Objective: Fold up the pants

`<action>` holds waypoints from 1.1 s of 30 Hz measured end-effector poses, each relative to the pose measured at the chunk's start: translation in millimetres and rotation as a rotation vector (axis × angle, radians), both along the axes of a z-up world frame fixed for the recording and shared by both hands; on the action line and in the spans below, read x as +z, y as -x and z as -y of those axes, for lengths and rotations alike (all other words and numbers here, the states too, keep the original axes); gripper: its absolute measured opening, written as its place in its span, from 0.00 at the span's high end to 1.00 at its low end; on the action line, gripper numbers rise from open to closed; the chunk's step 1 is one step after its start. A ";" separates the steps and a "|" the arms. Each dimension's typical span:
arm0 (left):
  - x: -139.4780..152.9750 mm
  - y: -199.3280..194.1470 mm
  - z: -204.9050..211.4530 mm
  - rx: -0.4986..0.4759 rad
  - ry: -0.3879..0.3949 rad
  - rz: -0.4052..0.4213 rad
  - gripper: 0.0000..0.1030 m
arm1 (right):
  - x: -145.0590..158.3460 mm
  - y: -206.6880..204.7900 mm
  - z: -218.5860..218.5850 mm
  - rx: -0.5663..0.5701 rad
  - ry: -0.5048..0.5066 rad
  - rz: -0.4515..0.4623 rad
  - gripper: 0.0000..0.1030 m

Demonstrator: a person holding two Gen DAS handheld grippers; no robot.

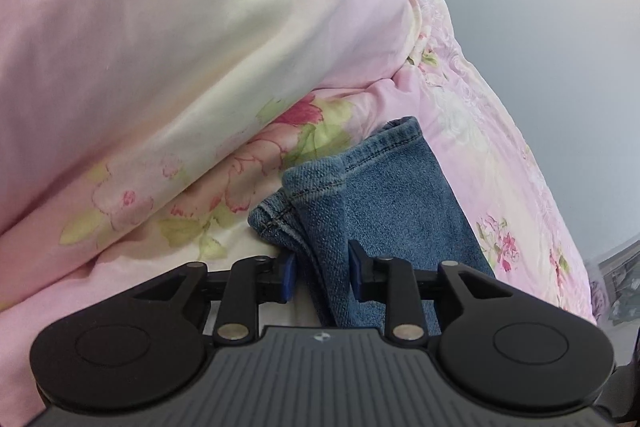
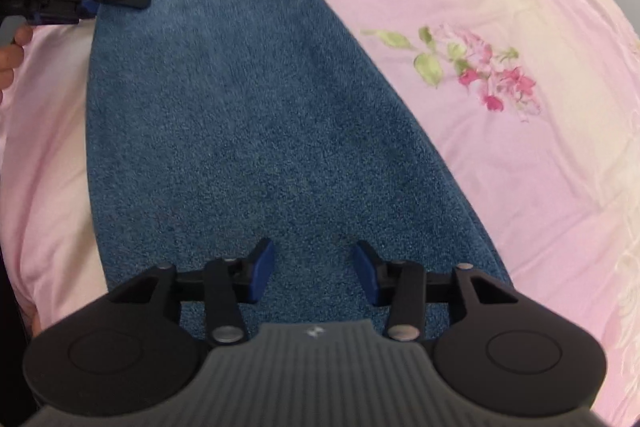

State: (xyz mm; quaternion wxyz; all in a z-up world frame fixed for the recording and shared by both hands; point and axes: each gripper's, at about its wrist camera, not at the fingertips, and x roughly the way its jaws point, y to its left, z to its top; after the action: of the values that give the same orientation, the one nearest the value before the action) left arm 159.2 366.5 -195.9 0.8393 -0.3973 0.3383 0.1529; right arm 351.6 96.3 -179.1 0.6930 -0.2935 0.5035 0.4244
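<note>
Blue denim pants (image 2: 248, 115) lie in a long folded strip on a pink floral bedsheet (image 2: 500, 167). My right gripper (image 2: 314, 273) hovers over the near end of the strip, open, with only flat denim beneath its blue pads (image 2: 260, 273). My left gripper (image 1: 322, 277) is at the far end, where the stitched hems (image 1: 304, 187) bunch up. A raised fold of denim stands between its jaws. The left pad (image 1: 289, 277) shows a sliver of sheet beside the cloth, so the pads do not press. The right wrist view shows the left gripper (image 2: 92, 7) at the strip's far left edge.
A bulky pink and cream quilt (image 1: 160, 47) rises just left of the hems. The bed's edge (image 1: 560, 211) runs down the right of the left wrist view, with grey floor beyond. A person's hand (image 2: 12, 55) holds the left gripper's handle.
</note>
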 end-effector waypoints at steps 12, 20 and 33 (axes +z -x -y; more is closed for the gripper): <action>27.2 0.7 20.9 0.006 -0.121 0.055 0.83 | 22.3 -33.9 12.7 0.020 0.039 0.031 0.61; 69.1 -1.8 49.9 -0.063 -0.236 0.155 0.86 | -6.9 -61.4 15.8 0.027 0.089 0.001 0.90; 141.2 -3.9 109.2 -0.224 -0.391 0.266 0.87 | 24.1 1.8 39.5 0.084 -0.009 -0.070 0.87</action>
State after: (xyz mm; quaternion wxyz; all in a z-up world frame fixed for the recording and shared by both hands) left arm 163.1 257.3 -54.7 0.9489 -0.2044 0.2308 0.0680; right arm 349.7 56.8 -155.0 0.6578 -0.2964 0.5128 0.4653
